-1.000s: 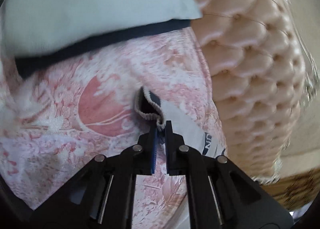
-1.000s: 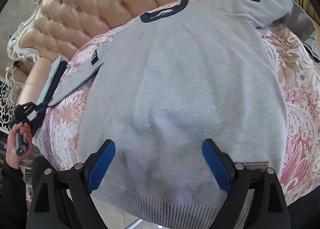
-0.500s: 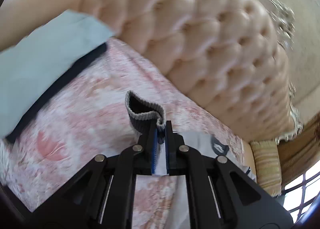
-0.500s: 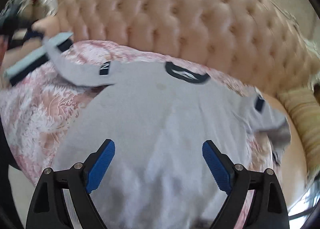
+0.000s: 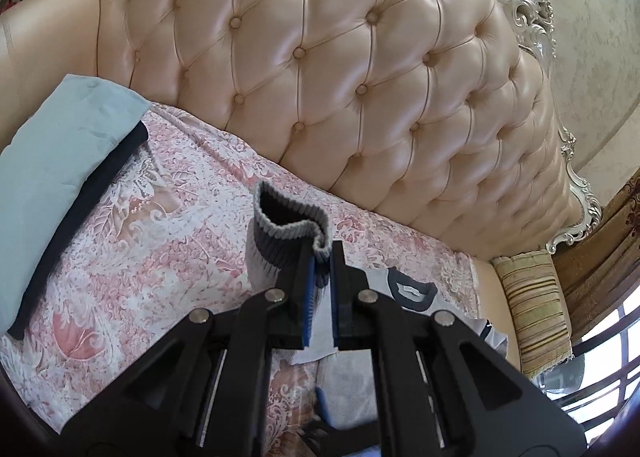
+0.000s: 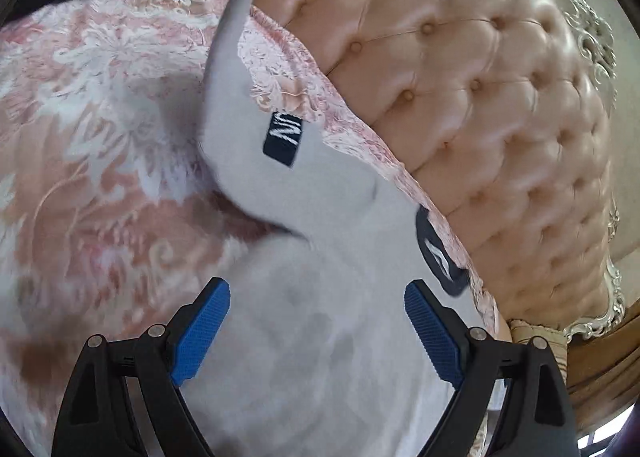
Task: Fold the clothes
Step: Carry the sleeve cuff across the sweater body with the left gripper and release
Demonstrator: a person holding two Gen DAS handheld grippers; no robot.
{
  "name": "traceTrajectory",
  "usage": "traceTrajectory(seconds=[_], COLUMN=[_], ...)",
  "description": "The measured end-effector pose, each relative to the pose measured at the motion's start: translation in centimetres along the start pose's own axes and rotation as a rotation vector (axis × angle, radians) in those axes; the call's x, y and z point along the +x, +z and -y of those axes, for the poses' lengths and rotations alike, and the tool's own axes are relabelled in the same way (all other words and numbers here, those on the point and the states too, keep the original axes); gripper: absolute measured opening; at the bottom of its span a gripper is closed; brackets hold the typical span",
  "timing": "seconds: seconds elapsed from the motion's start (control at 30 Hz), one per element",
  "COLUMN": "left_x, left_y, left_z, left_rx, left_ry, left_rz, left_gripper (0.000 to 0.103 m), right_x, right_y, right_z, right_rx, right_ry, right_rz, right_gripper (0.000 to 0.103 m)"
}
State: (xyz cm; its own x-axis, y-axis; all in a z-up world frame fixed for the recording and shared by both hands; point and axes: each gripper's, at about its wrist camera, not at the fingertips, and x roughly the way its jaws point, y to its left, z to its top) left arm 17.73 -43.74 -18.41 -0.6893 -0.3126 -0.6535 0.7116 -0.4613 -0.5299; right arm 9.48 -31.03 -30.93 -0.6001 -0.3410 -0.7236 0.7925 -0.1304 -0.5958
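Left gripper [image 5: 320,289] is pinched tight on the ribbed sleeve cuff [image 5: 290,235] of the grey sweater [image 6: 320,337], cuff held up off the floral cover [image 5: 140,257] with the sleeve [image 6: 240,77] trailing down from it to the body. Right gripper [image 6: 316,331] is spread wide, nothing between its jaws, hovering over the sweater body, which lies flat on the cover, dark collar [image 6: 440,261] toward the tufted sofa back [image 5: 360,77]. Looks like a sleeve fold in hand: carry the cuff across over the chest, keep the sleeve taut so it lands flat, crease about at the shoulder seam, right gripper could pin the body so it doesn't drag. Edges: sofa back sits close behind the collar, little room that way; folded light-blue cloth [image 5: 60,161] lies at the left end of the seat, well apart from the sweater; striped cushion [image 5: 528,305] at the far right end. Open cover between blue cloth and sweater gives swing room.
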Motion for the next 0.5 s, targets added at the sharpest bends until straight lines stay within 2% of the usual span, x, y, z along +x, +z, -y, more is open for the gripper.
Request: traceTrajectory(seconds=[0.13,0.3,0.33,0.37,0.43,0.47,0.5], left_x=[-0.6,-1.3,-1.3,-1.2,-0.7,-0.4,-0.1], left_y=[0.3,0.9,1.0,1.1,1.0,0.9,0.9], left_z=[0.7,2.4,2.7,3.0,3.4,3.6,3.8], left_rx=[0.013,0.05,0.055,0.062,0.075,0.079,0.081], left_ry=[-0.023,-0.05,-0.054,-0.054,-0.048,-0.045,-0.042], left_rz=[0.008,0.02,0.018,0.013,-0.002,-0.01,-0.018], left_gripper=[0.007,0.007,0.007,0.007,0.007,0.007,0.007], right_x=[2.3,3.8,4.0,4.2,4.6,4.8,5.0], right_y=[1.3,2.8,2.9,3.0,3.2,3.4,3.5], right_z=[0.1,0.4,0.6,0.9,1.5,1.7,2.0], right_rx=[0.015,0.017,0.035,0.052,0.087,0.105,0.122], right_ry=[0.047,0.083,0.108,0.132,0.181,0.206,0.23], right_rz=[-0.031,0.002,0.0,-0.001,-0.003,-0.005,-0.006], right_gripper=[0.09,0.09,0.086,0.064,0.038,0.019,0.017])
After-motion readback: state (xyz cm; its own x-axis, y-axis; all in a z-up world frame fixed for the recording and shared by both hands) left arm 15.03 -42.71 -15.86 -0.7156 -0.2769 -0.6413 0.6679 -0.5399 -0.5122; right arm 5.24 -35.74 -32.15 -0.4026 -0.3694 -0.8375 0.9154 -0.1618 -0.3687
